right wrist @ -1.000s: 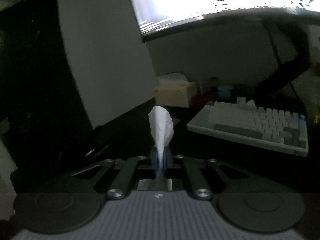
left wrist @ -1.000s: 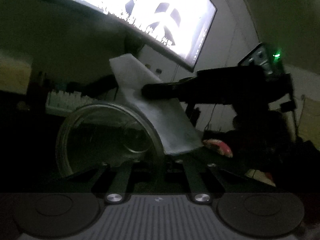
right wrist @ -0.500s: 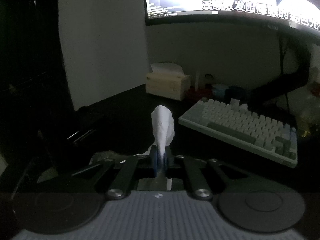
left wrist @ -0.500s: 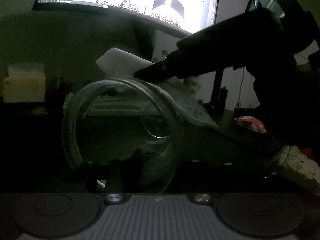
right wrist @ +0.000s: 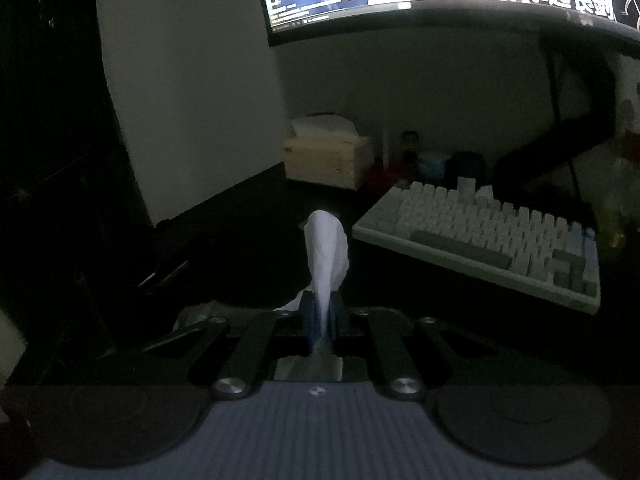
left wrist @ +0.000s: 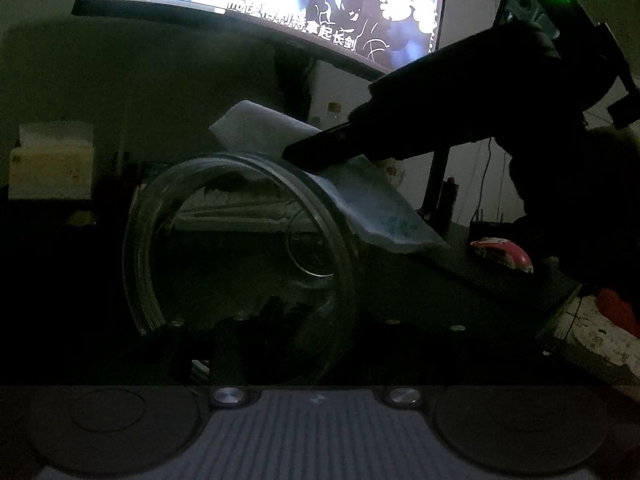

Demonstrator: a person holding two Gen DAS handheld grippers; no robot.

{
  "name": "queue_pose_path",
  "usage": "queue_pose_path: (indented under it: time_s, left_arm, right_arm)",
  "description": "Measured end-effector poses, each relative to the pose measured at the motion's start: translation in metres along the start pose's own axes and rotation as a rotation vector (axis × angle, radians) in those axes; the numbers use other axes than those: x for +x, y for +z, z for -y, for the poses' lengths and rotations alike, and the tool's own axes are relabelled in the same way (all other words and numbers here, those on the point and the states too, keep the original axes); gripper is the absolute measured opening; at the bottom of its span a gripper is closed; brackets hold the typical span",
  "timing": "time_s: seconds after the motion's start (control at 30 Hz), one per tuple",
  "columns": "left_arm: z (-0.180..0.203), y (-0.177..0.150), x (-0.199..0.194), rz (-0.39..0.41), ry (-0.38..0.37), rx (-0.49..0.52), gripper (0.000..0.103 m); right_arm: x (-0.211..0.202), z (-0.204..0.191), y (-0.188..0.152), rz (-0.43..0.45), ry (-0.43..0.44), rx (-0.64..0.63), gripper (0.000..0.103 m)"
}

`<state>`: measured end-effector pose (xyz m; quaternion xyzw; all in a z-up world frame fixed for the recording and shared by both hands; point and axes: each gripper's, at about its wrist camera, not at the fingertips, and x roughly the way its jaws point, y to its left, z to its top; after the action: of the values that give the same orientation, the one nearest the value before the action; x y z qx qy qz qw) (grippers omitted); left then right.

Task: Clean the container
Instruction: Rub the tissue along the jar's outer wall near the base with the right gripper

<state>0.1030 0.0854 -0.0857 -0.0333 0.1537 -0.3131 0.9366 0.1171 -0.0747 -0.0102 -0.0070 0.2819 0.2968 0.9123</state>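
Note:
The room is dim. In the left wrist view a clear round glass container (left wrist: 240,264) lies on its side with its mouth toward the camera, held between my left gripper's (left wrist: 316,332) dark fingers. My right gripper (left wrist: 320,148) reaches in from the right, shut on a white tissue (left wrist: 360,196) that lies over the container's upper right rim. In the right wrist view the right gripper (right wrist: 322,320) is shut on the same tissue (right wrist: 326,252), which sticks up from between its fingers.
A lit monitor (left wrist: 280,8) hangs above the desk. A pale keyboard (right wrist: 488,236) lies to the right, a tissue box (right wrist: 324,156) stands at the back, and a red and white object (left wrist: 504,254) lies on the dark desk (left wrist: 460,288).
The container has turned its mouth more toward the left camera. The right gripper with the tissue has come down onto the container's upper right rim. The monitor picture changed.

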Motion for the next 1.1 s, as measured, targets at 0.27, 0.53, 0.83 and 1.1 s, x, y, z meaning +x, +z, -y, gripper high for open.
queue_pose_path:
  time_s: [0.27, 0.53, 0.83, 1.1]
  left_arm:
    - [-0.02, 0.016, 0.006, -0.002, -0.018, -0.031, 0.034]
    - [-0.021, 0.02, 0.003, -0.001, -0.002, 0.005, 0.047]
    - [0.001, 0.015, -0.003, -0.014, 0.044, 0.127, 0.084]
    - [-0.013, 0.022, -0.002, -0.011, 0.025, 0.094, 0.103]
  right_arm:
    - [-0.001, -0.006, -0.001, 0.016, -0.072, -0.118, 0.011]
    - [-0.004, -0.035, -0.013, 0.098, -0.009, -0.199, 0.012]
    - [0.005, -0.01, -0.008, 0.087, -0.116, -0.134, 0.012]
    - [-0.002, -0.037, -0.018, 0.098, 0.009, -0.218, 0.012]
